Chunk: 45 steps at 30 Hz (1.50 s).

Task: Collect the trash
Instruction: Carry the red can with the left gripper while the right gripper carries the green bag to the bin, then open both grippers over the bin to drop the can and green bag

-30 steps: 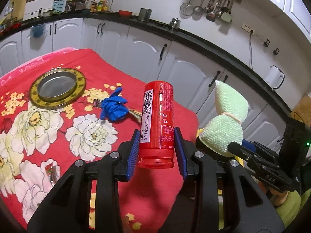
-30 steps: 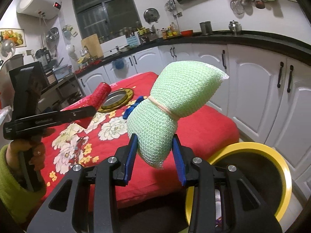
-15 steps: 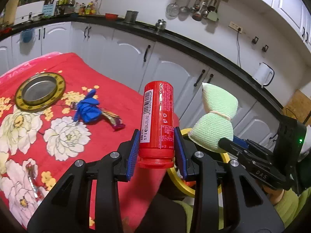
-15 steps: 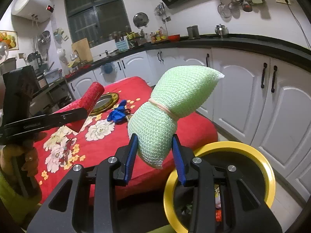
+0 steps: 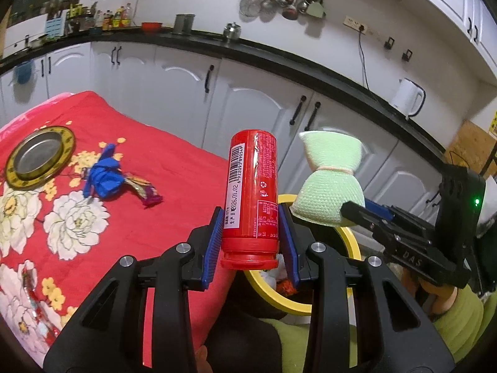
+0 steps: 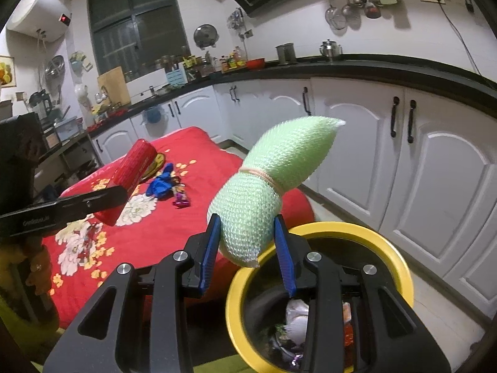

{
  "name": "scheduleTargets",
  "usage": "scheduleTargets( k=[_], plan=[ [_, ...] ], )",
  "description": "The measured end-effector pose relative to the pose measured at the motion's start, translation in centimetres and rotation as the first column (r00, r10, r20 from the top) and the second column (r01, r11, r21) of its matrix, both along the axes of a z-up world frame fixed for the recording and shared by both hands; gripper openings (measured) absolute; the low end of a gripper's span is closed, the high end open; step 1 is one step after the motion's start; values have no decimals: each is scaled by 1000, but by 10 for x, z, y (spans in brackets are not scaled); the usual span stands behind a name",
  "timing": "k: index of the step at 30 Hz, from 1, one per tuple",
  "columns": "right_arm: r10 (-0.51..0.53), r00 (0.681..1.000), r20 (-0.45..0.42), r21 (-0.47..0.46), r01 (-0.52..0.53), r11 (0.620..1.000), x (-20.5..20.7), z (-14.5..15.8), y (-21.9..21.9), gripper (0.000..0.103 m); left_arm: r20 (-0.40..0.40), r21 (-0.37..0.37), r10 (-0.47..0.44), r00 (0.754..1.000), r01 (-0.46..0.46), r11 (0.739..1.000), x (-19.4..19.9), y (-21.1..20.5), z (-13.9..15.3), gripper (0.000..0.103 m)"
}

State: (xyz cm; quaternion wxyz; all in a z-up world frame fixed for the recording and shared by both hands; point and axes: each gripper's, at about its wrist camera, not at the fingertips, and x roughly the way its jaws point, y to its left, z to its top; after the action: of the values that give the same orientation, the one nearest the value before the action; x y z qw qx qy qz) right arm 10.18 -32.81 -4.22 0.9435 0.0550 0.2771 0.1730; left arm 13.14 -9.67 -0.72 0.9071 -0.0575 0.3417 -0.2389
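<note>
Trash in hand on both sides: red can [image 5: 252, 195] clamped near its base in the left claw [image 5: 251, 242], pointing out along the fingers; green mesh sponge [image 6: 270, 183], cinched at the waist with a rubber band, pinched at its lower lobe by the right claw [image 6: 248, 248]. Both jaw pairs are closed on their loads. Yellow-rimmed bin [image 6: 313, 230] sits on the floor just off the corner of the bench, already holding some wrappers. The sponge's lower tip hangs over the rim in the right wrist view; the can looks short of the opening, over the bench edge. More trash lies on the red floral cloth [image 5: 174, 161]: blue crumpled wrapper [image 5: 104, 177] with a purple candy wrapper [image 5: 149, 194] touching it, both near the gold-rimmed metal dish [image 5: 38, 158]. Handling, my read: can is rigid, light and likely empty, with slick walls, so the grip low by the flared rim is fine, but it'll slip if the squeeze eases. Sponge is soft, near weightless, compresses under the pads, won't break; may cling to the blue pads on release. Remaining wrappers are thin and flat, need a pinch at a raised fold.
</note>
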Motion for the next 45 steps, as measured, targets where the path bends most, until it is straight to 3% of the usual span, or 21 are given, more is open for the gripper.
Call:
scheduleTargets(
  k=[23,45],
  plan=[
    [-130,989,-73,-11,130,991,6,-30,-62,31,-97,90,-181,979,190,978,5,-89,-49,28],
    [-172,974,-148,40,180,983,16,-52,-97,31,-211,124,-253,944,282,951,4,-130,-92,28]
  ],
)
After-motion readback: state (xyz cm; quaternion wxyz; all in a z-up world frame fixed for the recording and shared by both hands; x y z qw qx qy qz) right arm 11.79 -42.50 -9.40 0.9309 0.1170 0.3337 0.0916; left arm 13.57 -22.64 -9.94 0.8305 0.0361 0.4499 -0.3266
